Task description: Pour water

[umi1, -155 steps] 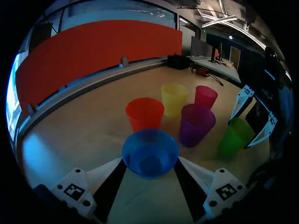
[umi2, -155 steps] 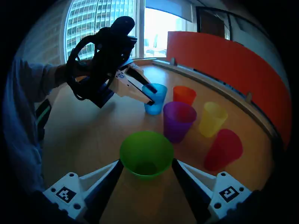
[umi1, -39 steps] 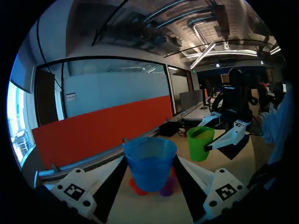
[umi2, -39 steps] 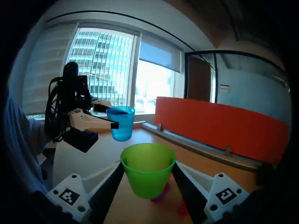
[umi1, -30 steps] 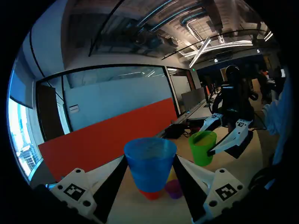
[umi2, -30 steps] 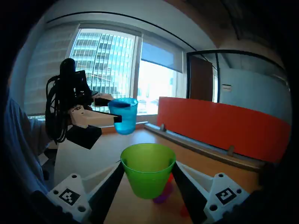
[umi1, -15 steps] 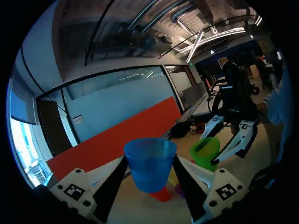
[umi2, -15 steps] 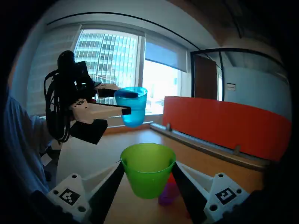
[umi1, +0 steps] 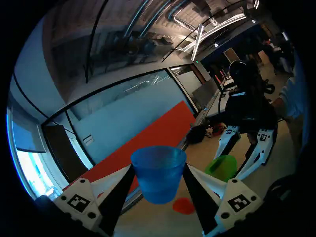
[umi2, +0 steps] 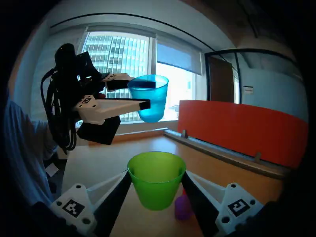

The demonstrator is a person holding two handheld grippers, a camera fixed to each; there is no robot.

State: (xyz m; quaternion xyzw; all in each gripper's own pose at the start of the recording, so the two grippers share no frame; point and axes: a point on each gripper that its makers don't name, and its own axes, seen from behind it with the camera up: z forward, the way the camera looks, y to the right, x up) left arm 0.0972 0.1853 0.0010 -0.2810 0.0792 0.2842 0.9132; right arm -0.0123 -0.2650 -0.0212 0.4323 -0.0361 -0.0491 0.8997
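My left gripper (umi1: 158, 182) is shut on a translucent blue cup (umi1: 158, 173) with water in its lower part, held up in the air. In the right gripper view that blue cup (umi2: 149, 97) is up and to the left of the green cup (umi2: 156, 179), tilted slightly. My right gripper (umi2: 156, 187) is shut on the green cup, upright, with nothing visible inside. In the left gripper view the green cup (umi1: 222, 167) sits low at right between the right gripper's white fingers (umi1: 256, 152).
A wooden table (umi2: 98, 166) lies below. An orange cup (umi1: 183, 205) and a purple cup (umi2: 182, 207) stand on it under the held cups. A red wall panel (umi2: 245, 126) runs along the table's far side. A person's sleeve (umi2: 19, 158) is at left.
Both cups have been lifted off the table over the last seconds. The blue cup has since risen and moved closer, above the green cup's left side; the green cup stays steady.
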